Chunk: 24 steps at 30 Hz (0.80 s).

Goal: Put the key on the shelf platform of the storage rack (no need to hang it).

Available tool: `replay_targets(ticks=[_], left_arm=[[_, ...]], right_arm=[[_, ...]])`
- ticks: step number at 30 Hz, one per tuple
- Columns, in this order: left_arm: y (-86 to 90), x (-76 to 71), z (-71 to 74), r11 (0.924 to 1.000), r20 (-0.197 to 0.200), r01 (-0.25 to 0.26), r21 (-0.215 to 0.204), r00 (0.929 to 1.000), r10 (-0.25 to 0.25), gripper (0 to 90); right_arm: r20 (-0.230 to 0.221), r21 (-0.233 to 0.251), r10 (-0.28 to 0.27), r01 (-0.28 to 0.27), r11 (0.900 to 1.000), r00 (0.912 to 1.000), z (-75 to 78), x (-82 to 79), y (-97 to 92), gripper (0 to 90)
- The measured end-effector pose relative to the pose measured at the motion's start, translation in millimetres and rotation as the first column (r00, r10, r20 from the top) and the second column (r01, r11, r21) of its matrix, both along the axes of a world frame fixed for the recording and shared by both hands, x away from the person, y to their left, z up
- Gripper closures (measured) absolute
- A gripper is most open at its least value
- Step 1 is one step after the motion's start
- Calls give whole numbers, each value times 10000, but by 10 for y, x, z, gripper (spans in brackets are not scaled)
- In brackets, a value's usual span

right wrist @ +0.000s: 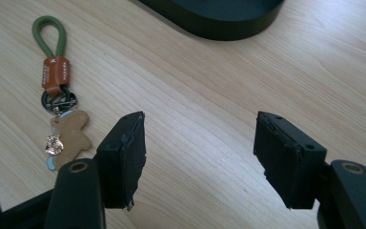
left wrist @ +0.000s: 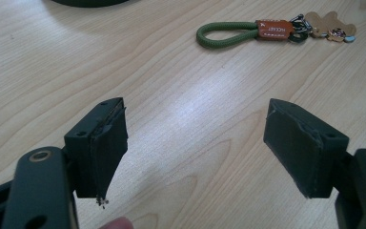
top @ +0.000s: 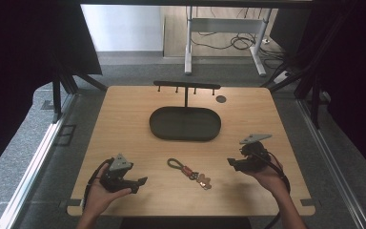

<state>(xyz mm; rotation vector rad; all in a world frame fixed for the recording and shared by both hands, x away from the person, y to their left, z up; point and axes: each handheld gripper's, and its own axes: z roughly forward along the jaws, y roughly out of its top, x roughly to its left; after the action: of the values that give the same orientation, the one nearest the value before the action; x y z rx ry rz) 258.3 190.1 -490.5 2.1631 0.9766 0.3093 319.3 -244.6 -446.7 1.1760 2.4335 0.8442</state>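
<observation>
A keychain (top: pixel 190 171) lies flat on the wooden table (top: pixel 124 124), near its front middle. It has a green cord loop, an orange leather tag, a black ring and a tan bear-shaped charm. My left gripper (top: pixel 142 181) rests at the front left, held in a hand, jaws pointing right toward the keychain (left wrist: pixel 262 31) and apart from it. My left gripper (left wrist: pixel 195 119) is open over bare wood. My right gripper (top: pixel 229 162) is held at the front right, pointing left. In its own view my right gripper (right wrist: pixel 200 129) is open and empty, with the keychain (right wrist: pixel 57 81) to its left.
A dark oval tray (top: pixel 155 124) sits past the keychain at the table's middle, and its rim (right wrist: pixel 219 21) shows ahead of the right jaws. Behind it stands a black hook rack (top: pixel 187 86). A small dark disc (top: pixel 221 99) lies at the back right.
</observation>
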Motion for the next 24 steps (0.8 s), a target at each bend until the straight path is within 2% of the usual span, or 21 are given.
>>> replay_targets(ticks=[9, 15, 24], left_arm=[[33, -11, 19, 10000, 49, -47, -86, 10000, 48, 231], [45, -7, 15, 9999, 44, -101, -80, 9999, 102, 231], [31, -10, 13, 9999, 31, -58, -85, 10000, 59, 231]], right_arm=[[-95, -159, 708, -710, 9974, 9974, 37, 26, 215, 399], [-363, -288, 1145, -1156, 9929, 9928, 33, 75, 313, 419], [-582, -428, 1500, -1526, 9874, 9870, 15, 82, 426, 427]])
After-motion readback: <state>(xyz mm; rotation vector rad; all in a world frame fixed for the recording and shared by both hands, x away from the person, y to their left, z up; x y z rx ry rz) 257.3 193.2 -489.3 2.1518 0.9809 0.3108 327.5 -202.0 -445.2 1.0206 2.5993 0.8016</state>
